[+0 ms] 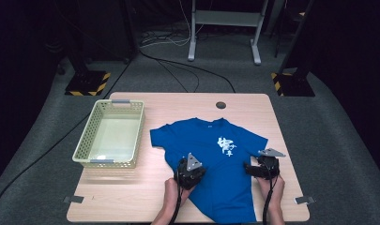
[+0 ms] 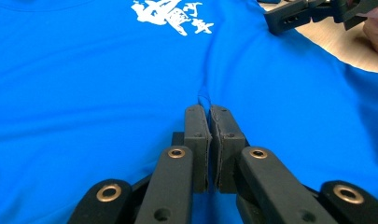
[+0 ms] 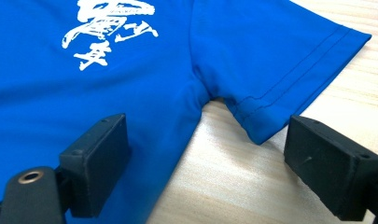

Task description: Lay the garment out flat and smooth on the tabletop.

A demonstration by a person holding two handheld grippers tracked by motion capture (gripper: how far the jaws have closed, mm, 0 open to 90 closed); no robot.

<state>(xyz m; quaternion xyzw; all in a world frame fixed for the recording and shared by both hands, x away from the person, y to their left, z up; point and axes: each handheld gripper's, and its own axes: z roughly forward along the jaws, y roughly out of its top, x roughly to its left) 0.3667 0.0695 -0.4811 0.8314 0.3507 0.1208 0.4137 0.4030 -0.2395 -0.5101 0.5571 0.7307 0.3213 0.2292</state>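
Note:
A blue T-shirt (image 1: 211,154) with a white print (image 1: 226,146) lies spread front side up on the wooden table (image 1: 131,187). My left gripper (image 2: 208,109) is shut on a pinched fold of the blue T-shirt (image 2: 107,84), and the cloth rises in a crease toward the print (image 2: 170,16). In the high view my left gripper (image 1: 187,168) sits on the shirt's left side. My right gripper (image 3: 205,154) stands open at the armpit of the blue T-shirt (image 3: 144,84), one jaw over the cloth, the other over bare wood by the sleeve (image 3: 280,56). From above, my right gripper (image 1: 254,169) sits at the shirt's right edge.
A pale green plastic basket (image 1: 111,133) stands at the table's left half. A round cable hole (image 1: 220,105) lies near the far edge. Beyond the table are cables on the grey floor and a white frame stand (image 1: 225,28).

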